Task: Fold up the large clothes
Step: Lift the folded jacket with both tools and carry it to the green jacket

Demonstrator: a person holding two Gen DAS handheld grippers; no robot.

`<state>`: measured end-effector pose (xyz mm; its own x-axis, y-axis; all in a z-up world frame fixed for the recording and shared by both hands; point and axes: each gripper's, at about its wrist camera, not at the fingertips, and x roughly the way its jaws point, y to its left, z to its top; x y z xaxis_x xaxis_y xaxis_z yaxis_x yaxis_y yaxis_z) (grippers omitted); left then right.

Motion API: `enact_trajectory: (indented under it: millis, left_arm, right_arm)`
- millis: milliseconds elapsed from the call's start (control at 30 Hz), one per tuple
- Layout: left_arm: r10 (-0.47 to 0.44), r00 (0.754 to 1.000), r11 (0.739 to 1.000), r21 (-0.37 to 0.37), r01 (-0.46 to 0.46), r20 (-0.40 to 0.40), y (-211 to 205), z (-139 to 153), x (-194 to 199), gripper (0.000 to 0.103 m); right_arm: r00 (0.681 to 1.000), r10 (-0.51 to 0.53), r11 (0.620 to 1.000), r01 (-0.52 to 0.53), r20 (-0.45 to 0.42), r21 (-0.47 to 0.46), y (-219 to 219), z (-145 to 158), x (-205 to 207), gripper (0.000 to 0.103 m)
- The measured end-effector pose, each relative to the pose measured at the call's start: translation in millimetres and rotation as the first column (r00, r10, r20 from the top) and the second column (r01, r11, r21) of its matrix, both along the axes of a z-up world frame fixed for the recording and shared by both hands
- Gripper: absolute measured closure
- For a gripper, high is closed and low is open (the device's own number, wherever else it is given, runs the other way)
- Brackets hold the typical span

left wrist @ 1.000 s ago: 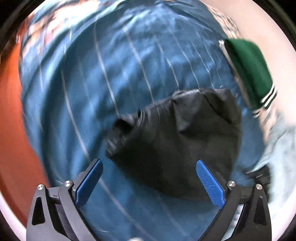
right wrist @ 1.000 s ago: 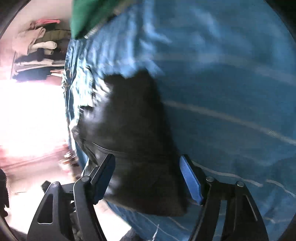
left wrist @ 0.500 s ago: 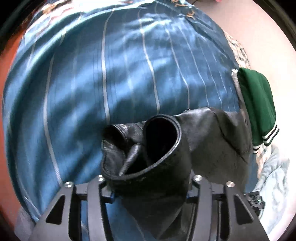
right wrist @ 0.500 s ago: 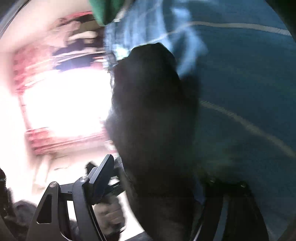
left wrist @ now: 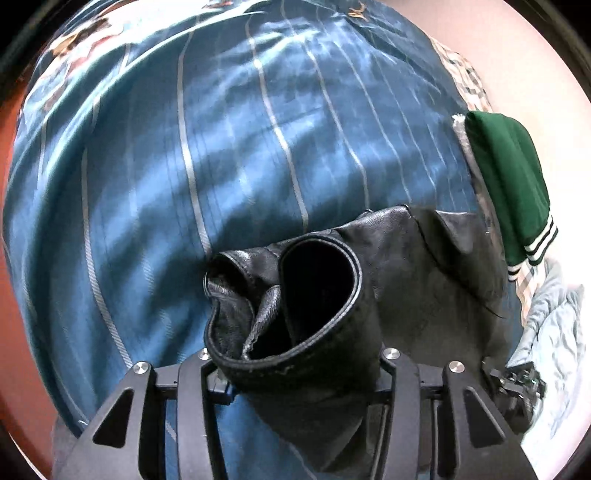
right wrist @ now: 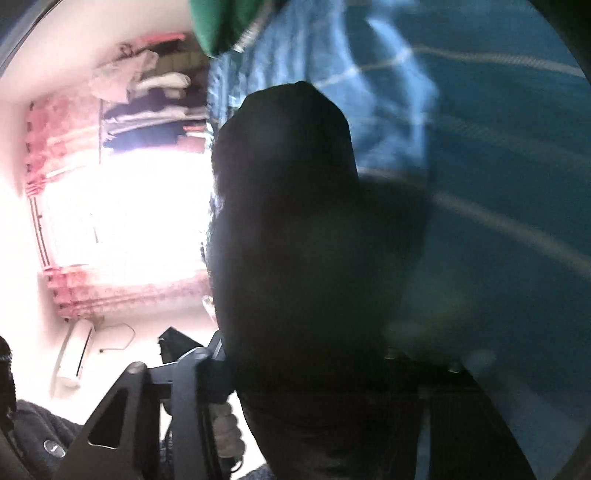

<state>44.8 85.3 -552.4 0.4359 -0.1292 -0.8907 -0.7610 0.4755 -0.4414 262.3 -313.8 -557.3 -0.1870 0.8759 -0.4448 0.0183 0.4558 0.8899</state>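
A black leather jacket (left wrist: 406, 280) lies on the blue striped bedspread (left wrist: 221, 147). My left gripper (left wrist: 295, 373) is shut on a bunched edge of the jacket, a rolled cuff or hem standing up between the jaws. In the right wrist view the jacket (right wrist: 306, 240) is a dark blurred mass that fills the middle. My right gripper (right wrist: 306, 373) is shut on it, and the fabric hides the fingertips. The jacket hangs lifted off the bedspread (right wrist: 498, 184) at both grips.
A folded green garment with white stripes (left wrist: 513, 184) lies at the bed's right edge, also in the right wrist view (right wrist: 221, 22). Light blue cloth (left wrist: 554, 332) lies lower right. A bright window with pink curtains (right wrist: 118, 229) and stacked clothes (right wrist: 155, 107) are beyond the bed.
Both grippers were open above the jacket a second ago. They closed on its fabric and have lifted it; the view has pulled back from the bed.
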Motion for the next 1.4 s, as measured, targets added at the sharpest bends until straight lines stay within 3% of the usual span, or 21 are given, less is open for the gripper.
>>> enact_trajectory:
  millis: [267, 533, 567, 733, 933, 1067, 1133, 1233, 1333, 1400]
  left_arm:
    - [-0.066, 0.995, 0.996, -0.059, 0.070, 0.070, 15.6, 34.8, 12.5, 0.067]
    - [-0.135, 0.974, 0.979, -0.126, 0.160, 0.183, 41.2, 107.1, 69.5, 0.067]
    - [-0.144, 0.969, 0.978, -0.123, 0.171, 0.200, 45.1, 117.4, 80.4, 0.067]
    - [-0.212, 0.927, 0.965, -0.083, 0.248, 0.310, 69.4, 178.8, 175.9, 0.067]
    - [-0.284, 0.839, 0.951, 0.022, 0.309, 0.465, 85.0, 250.9, 325.6, 0.067]
    - [-0.304, 0.799, 0.947, 0.070, 0.315, 0.519, 88.7, 264.5, 408.4, 0.067]
    - [-0.316, 0.797, 0.945, 0.096, 0.313, 0.514, 87.5, 257.1, 447.6, 0.067]
    - [-0.319, 0.810, 0.945, 0.097, 0.313, 0.492, 84.8, 224.4, 496.9, 0.067]
    - [-0.345, 0.840, 0.935, 0.071, 0.348, 0.420, 79.6, 166.9, 543.9, 0.067]
    - [-0.370, 0.847, 0.922, 0.043, 0.384, 0.381, 70.2, 136.4, 558.0, 0.067]
  right_arm:
    - [0.986, -0.158, 0.987, 0.159, -0.052, 0.017, 0.1, 51.3, -22.8, 0.060]
    - [0.963, -0.271, 0.961, 0.270, -0.001, 0.049, 15.4, 148.0, 1.7, 0.060]
    - [0.960, -0.281, 0.958, 0.280, 0.005, 0.059, 1.4, 161.8, 2.7, 0.060]
    - [0.928, -0.360, 0.929, 0.348, 0.097, 0.122, 29.1, 235.8, 78.3, 0.060]
    - [0.875, -0.444, 0.886, 0.398, 0.191, 0.235, 48.2, 294.2, 207.1, 0.061]
    - [0.860, -0.479, 0.861, 0.422, 0.175, 0.283, 55.2, 291.6, 304.6, 0.061]
    - [0.869, -0.473, 0.858, 0.416, 0.146, 0.301, 56.1, 275.5, 352.6, 0.060]
    - [0.876, -0.471, 0.858, 0.427, 0.105, 0.284, 45.1, 235.0, 409.8, 0.061]
    - [0.875, -0.482, 0.856, 0.461, 0.039, 0.235, 28.7, 179.2, 446.9, 0.061]
    - [0.869, -0.495, 0.850, 0.486, -0.007, 0.203, 18.6, 149.3, 458.3, 0.061]
